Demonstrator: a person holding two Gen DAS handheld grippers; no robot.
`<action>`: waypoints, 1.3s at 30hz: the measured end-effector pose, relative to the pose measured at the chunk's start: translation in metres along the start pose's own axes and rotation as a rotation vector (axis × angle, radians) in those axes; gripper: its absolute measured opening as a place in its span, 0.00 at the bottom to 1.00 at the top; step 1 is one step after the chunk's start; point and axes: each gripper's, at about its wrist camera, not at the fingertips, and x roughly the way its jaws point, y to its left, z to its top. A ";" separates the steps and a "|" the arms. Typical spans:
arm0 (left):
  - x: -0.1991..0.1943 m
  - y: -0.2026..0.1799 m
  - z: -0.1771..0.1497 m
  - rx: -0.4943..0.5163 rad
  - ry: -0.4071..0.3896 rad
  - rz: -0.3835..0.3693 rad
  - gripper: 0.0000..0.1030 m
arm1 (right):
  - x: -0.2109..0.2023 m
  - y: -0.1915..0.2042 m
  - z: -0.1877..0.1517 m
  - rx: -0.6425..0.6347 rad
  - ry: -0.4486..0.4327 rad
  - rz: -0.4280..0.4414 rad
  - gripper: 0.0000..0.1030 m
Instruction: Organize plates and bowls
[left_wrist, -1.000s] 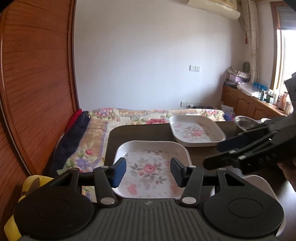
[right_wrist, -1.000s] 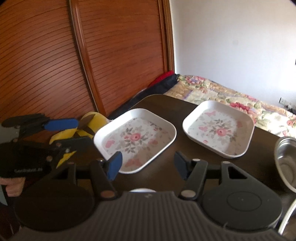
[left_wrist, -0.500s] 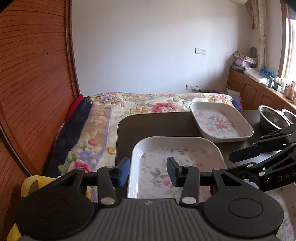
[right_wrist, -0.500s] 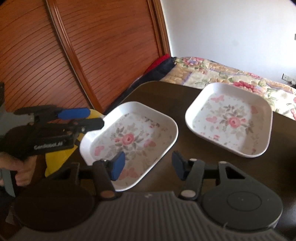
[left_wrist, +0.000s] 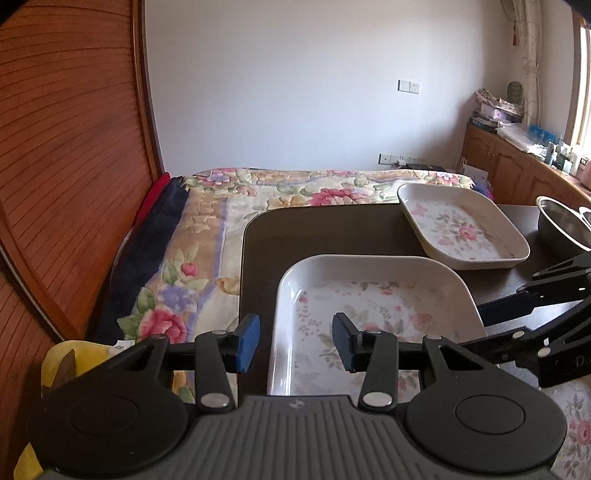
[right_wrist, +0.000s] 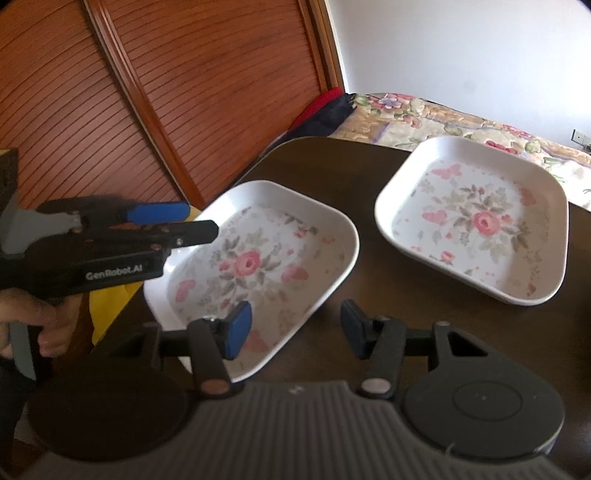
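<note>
**Both grippers at the near plate, rim between the jaws**

I hold my left gripper (left_wrist: 295, 341) over the left rim of the near plate (left_wrist: 373, 295); its jaws stand apart with that rim between them, and I see no pad pressing on it. My right gripper (right_wrist: 295, 328) straddles the plate's near right edge the same way, jaws apart, blue pads on either side of the rim and not clamped. The plate is white with a flower print and lies flat on the dark table (left_wrist: 325, 229).

A second, matching plate (right_wrist: 476, 221) sits farther back on the table, apart from the first. To its right stands a steel bowl (left_wrist: 563, 230), with another rim just behind it. Each gripper shows in the other's view, close over the same plate, so the space above it is crowded. Beyond the table lies a bed (left_wrist: 295, 192) with a flowered cover, and a slatted wooden door (right_wrist: 184, 92) closes the left side. Something yellow (left_wrist: 59, 354) sits low beside the table.
</note>
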 end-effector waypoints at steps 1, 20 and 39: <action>0.000 0.001 0.000 -0.001 0.001 0.000 0.57 | 0.000 -0.001 0.000 0.000 0.000 0.000 0.51; 0.005 0.000 -0.011 0.027 0.035 0.013 0.39 | 0.001 0.001 -0.001 -0.046 -0.001 -0.023 0.22; -0.040 -0.020 -0.006 -0.011 -0.059 0.012 0.29 | -0.023 -0.005 -0.004 -0.011 -0.081 -0.057 0.14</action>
